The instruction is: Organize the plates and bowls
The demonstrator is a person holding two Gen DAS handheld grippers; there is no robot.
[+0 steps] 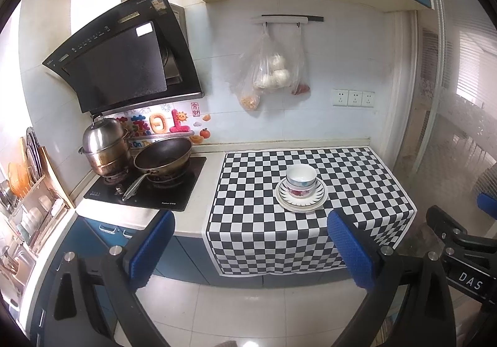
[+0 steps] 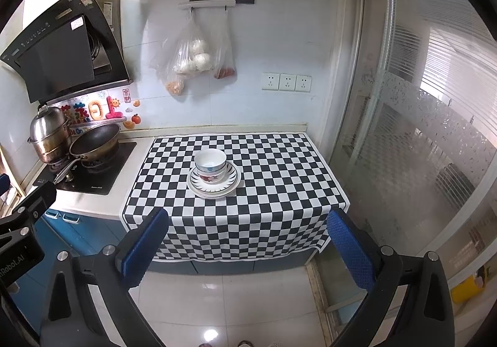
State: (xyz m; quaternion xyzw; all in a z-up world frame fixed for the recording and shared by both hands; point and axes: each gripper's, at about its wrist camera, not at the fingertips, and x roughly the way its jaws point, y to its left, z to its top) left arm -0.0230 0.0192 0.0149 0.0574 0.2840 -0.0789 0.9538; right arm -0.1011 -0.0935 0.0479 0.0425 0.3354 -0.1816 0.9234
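Sitting well beyond both spread hand-held grippers (image 1: 250,224) (image 2: 248,222): stacked bowls (image 1: 300,180) on plates (image 1: 316,199).

Glossy ceramic bowls (image 1: 300,180), matt checked cloth (image 1: 357,179), shiny metal steamer pot (image 1: 104,146)

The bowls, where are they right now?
The bowls sit nested on the stacked plates near the middle of the checkered cloth, right of the stove; both open grippers are held back from the counter.

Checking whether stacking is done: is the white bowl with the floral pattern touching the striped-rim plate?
Touching. The right wrist view shows the floral bowl sitting inside the striped-rim plate, no gap beneath it.
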